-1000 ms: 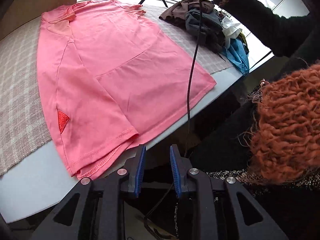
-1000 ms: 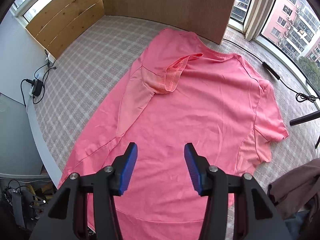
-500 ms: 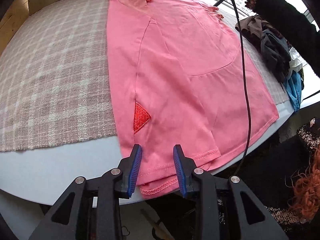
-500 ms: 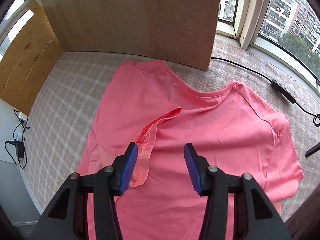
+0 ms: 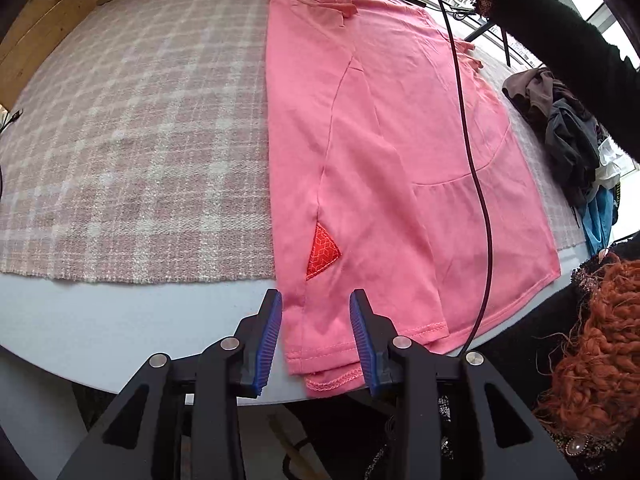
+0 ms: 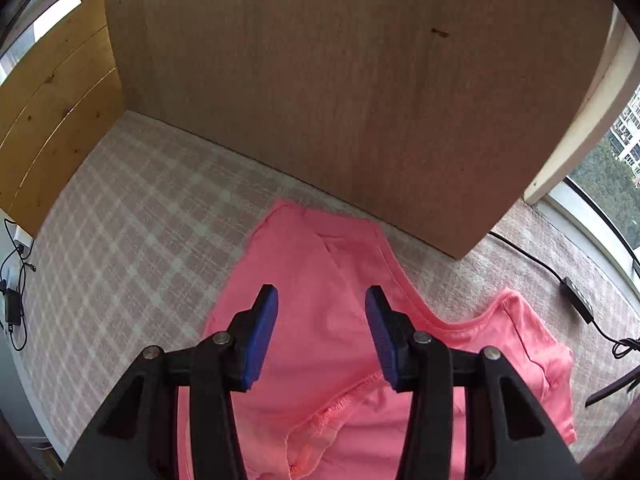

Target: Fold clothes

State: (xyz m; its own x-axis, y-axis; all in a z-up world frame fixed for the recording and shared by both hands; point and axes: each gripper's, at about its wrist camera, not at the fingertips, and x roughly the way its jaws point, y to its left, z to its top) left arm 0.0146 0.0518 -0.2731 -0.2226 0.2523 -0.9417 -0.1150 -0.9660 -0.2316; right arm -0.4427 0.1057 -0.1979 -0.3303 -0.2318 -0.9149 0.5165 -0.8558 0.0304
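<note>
A coral-pink short-sleeved T-shirt (image 5: 400, 152) is lying flat on a pink-and-white checked woven cloth (image 5: 132, 128) that is covering most of a pale grey table (image 5: 100, 332), with the shirt's hem hanging slightly past the cloth onto the bare table edge. One side of the shirt is lying folded inward, showing a small red patterned triangular patch (image 5: 322, 254) near the hem. The left gripper (image 5: 316, 340), black with blue ribbed pads, is pointing down over the near hem corner; its jaws are opening, the fabric is showing between them, and the pads are not pressing it. The right gripper (image 6: 320, 336) is hovering over the collar end of the shirt beside a folded-over sleeve; its jaws are closing, still parted, with pink fabric beneath them but nothing pinched. In the left wrist view, a person's black-sleeved arm (image 5: 560, 44) is reaching across the far end, and a black cable (image 5: 468, 140) is trailing over the shirt. A heap of dark, white and blue garments (image 5: 572, 140) is sitting near the shirt's right edge. A plain wooden board (image 6: 340, 92) is standing upright behind the collar.
</note>
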